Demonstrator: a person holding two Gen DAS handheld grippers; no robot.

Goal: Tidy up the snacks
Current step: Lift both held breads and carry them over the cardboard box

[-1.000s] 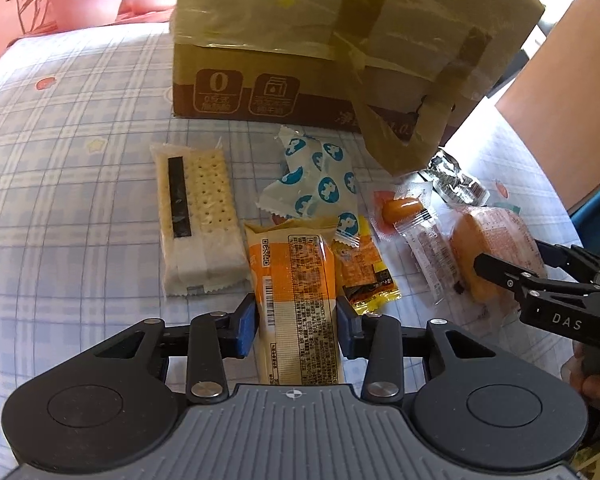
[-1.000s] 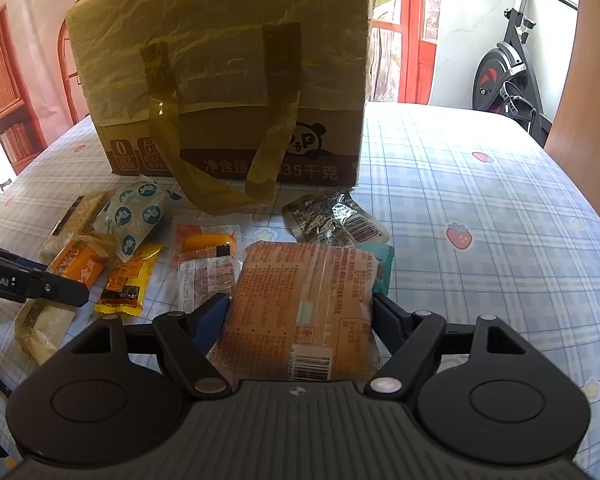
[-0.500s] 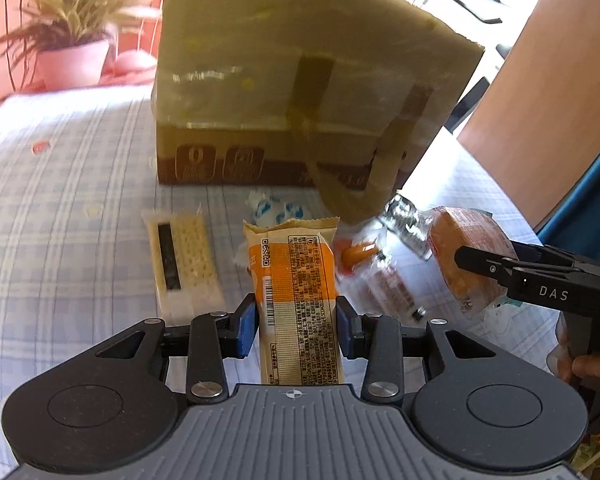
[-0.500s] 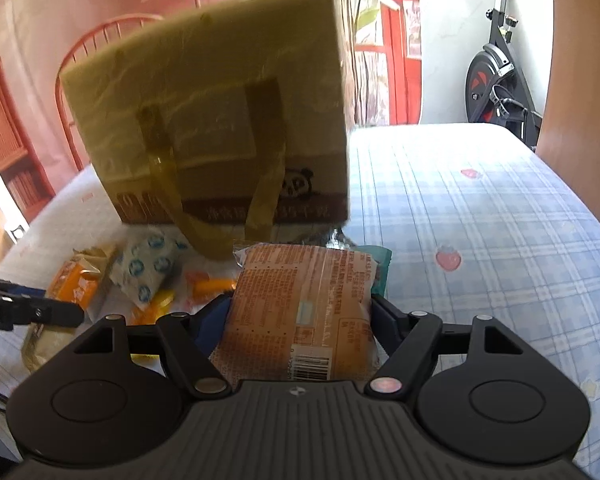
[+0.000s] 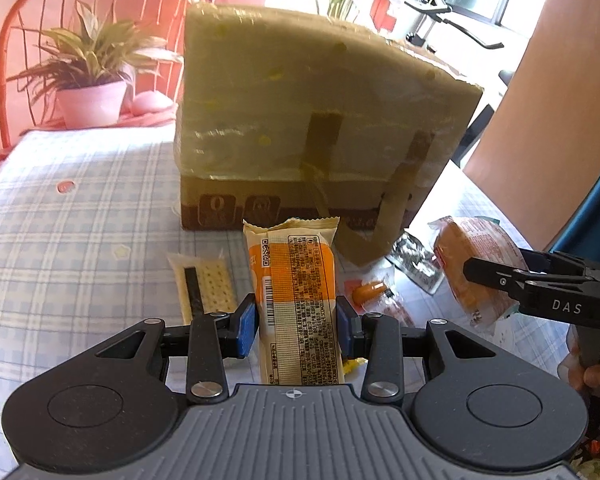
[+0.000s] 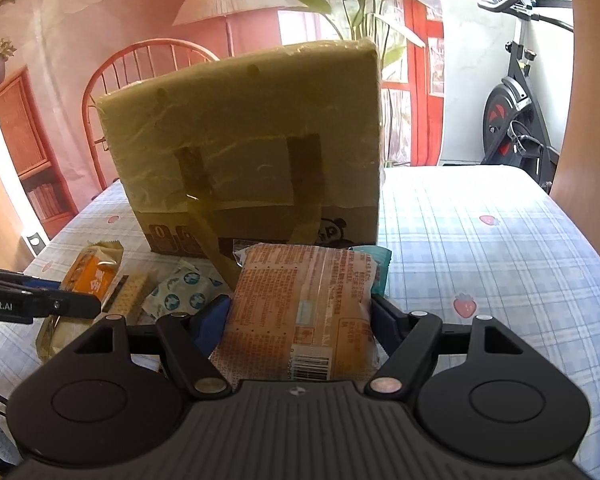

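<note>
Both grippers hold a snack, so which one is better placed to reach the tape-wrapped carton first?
Probably the left gripper: its narrow orange bar nearly meets the carton base. The right gripper carries a wider bread pack. Close call.

A long orange-and-cream snack bar (image 5: 296, 300) in a printed wrapper stands lengthwise off the checked tablecloth, pinched at its sides, its crimped end toward the tape-wrapped cardboard box (image 5: 312, 128). A wider clear-wrapped bun pack (image 6: 304, 312), orange-brown with a barcode at its near end, is likewise held raised in front of the box. On the cloth before the box lie a cracker pack (image 5: 204, 288), a white pouch with blue dots (image 6: 180, 296), a small clear pack with an orange sausage (image 5: 374, 292) and a silver foil packet (image 5: 416, 264).
</note>
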